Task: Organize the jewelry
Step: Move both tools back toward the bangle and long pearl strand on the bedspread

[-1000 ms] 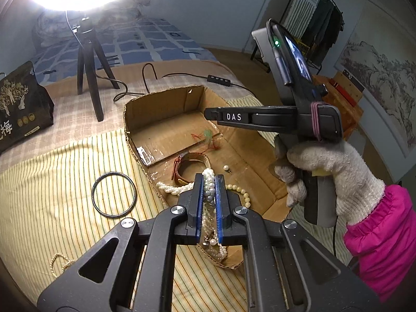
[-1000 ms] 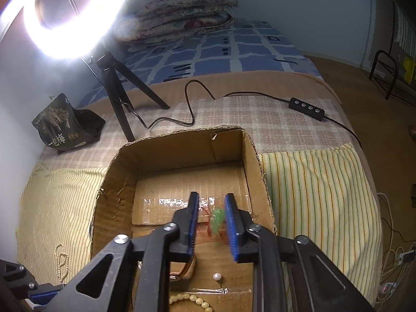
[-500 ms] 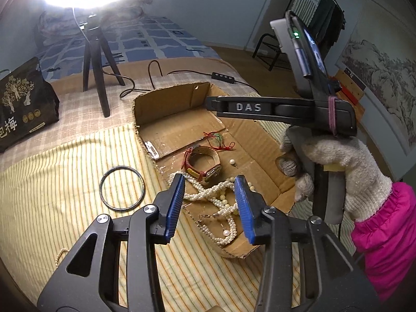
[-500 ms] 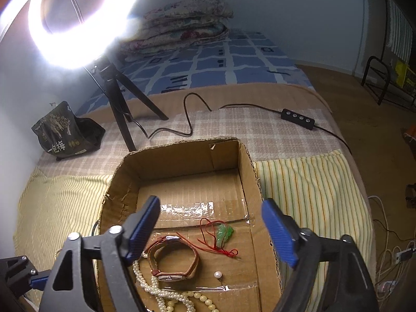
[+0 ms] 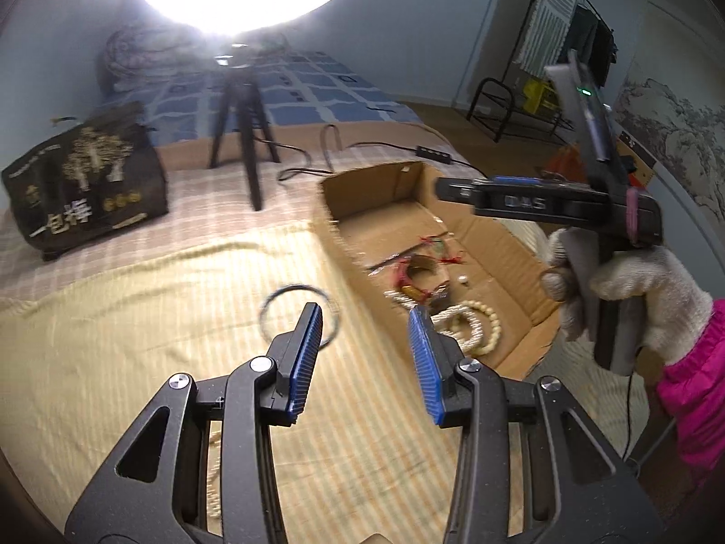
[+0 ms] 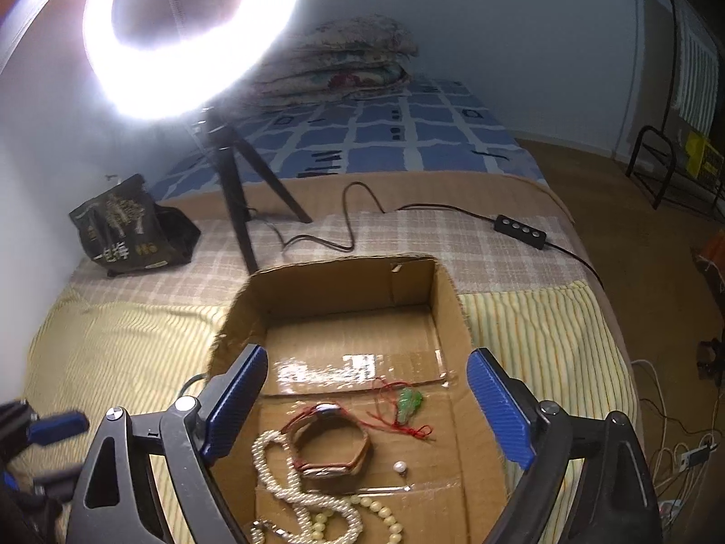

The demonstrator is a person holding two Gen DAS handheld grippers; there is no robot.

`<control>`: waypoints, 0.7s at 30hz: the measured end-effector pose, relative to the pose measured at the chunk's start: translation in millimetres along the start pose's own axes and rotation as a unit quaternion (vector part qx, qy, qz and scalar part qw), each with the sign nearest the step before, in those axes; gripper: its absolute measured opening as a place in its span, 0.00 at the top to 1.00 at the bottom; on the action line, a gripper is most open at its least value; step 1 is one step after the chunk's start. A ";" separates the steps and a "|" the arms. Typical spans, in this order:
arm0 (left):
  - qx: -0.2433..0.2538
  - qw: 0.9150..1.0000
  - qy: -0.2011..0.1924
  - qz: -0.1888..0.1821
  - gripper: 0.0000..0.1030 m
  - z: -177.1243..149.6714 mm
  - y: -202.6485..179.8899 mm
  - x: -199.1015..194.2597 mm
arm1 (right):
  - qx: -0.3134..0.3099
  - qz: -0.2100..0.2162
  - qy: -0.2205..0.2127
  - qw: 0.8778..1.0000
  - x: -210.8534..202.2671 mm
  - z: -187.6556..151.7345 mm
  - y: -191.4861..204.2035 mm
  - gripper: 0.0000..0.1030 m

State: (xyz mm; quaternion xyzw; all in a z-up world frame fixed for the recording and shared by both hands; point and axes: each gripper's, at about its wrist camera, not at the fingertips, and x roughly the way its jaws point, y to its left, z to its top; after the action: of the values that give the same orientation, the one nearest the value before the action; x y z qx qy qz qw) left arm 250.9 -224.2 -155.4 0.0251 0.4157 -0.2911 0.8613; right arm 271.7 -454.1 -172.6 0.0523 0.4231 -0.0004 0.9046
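Both empty: left tool (image 5: 364,333) half open, right tool (image 6: 367,383) opening wide over cardboard box (image 6: 446,299)

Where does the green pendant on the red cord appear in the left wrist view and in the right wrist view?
Left wrist view: the green pendant on the red cord is right of centre, blurred, on the floor of the open cardboard box.
Right wrist view: the pendant is low and right of centre, beyond the brown leather bracelet.
Shared landmark: the black tripod stands behind the box.
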 end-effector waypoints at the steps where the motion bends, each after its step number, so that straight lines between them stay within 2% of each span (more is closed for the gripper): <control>1: -0.004 1.000 -0.004 0.004 0.61 -2.7 8.9 -5.2 | -0.001 0.002 -0.002 1.000 -2.3 -0.8 3.0 0.11; 14: -0.065 0.996 -0.023 0.054 0.61 -50.5 110.6 -62.2 | -0.051 0.059 -0.053 0.996 -32.5 -13.3 74.7 0.09; 17: -0.075 0.995 -0.020 0.058 0.61 -65.1 126.2 -69.2 | -0.058 0.075 -0.051 0.994 -32.7 -15.0 92.3 0.09; 21: -0.086 0.995 -0.009 0.053 0.61 -82.4 135.6 -71.0 | -0.077 0.095 -0.025 0.992 -26.2 -17.9 116.6 0.09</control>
State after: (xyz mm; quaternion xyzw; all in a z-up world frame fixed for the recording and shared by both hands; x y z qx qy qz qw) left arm 229.5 -54.1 -184.3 -0.0300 0.4297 -0.2084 0.8781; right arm 246.4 -337.7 -152.9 0.0222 0.3924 0.1166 0.9121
